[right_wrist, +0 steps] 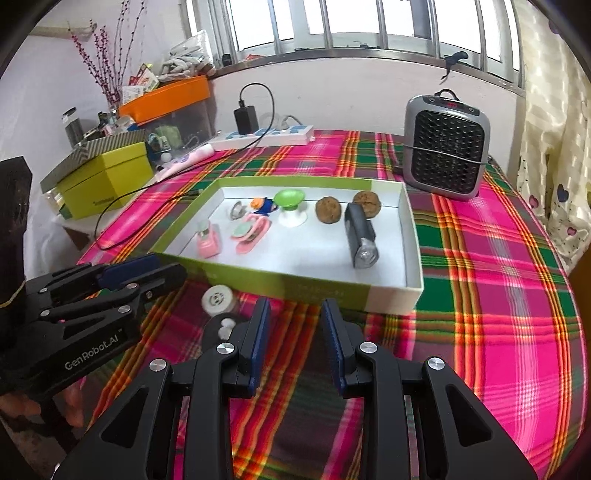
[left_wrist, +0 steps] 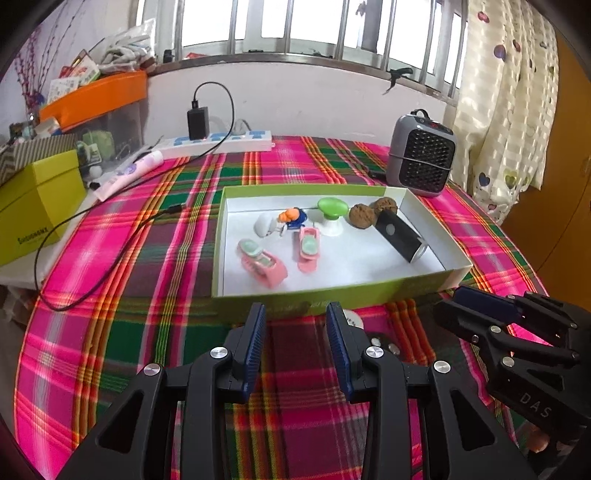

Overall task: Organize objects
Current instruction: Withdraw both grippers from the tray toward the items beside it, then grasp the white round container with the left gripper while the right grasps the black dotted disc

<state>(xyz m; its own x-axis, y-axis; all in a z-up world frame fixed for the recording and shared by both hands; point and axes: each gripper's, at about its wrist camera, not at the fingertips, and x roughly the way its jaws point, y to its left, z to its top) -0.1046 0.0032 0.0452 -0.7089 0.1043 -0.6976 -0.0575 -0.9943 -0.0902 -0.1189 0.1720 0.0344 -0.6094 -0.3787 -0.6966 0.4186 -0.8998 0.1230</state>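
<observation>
shallow green-walled tray (left_wrist: 343, 295), white floor, toys inside

Barred window (left_wrist: 295, 22) (bright daylight), patterned curtain (left_wrist: 506, 110).

Heater (right_wrist: 446, 144) behind tray (right_wrist: 413, 236), on table (right_wrist: 498, 295)

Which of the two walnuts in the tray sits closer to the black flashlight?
The rear walnut, beside the flashlight base; the other walnut sits apart, nearer the green-topped stand.
</observation>
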